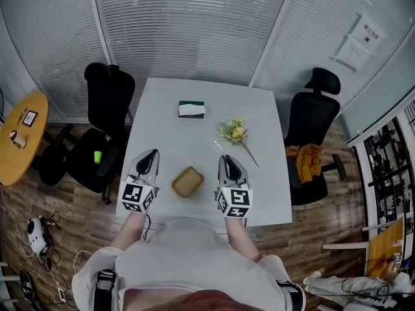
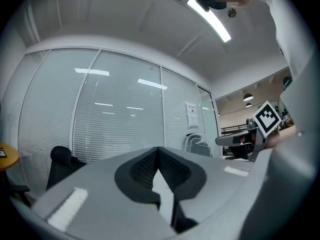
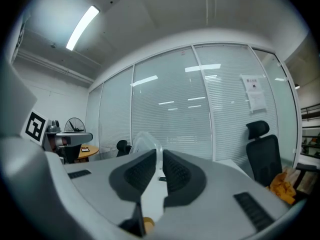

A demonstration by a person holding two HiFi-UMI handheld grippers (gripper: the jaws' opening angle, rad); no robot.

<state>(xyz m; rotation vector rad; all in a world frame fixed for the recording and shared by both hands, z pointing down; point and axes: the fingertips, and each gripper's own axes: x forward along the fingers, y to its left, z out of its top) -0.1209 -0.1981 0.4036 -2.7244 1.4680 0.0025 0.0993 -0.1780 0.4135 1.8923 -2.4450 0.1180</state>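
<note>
Both grippers hover over the near half of a white table, pointing away from me. The left gripper is shut, its dark pads meeting at the tip with nothing between them. My right gripper is also shut and holds nothing. Between the two lies a tan shallow tray. A small bouquet of yellow flowers lies just beyond the right gripper, its clear wrap showing past the jaw tips. A tissue box sits further back at the table's middle.
Black office chairs stand at the table's left and right; the right one has an orange cloth on its seat. A round yellow side table is at far left. Glass walls with blinds close the room behind.
</note>
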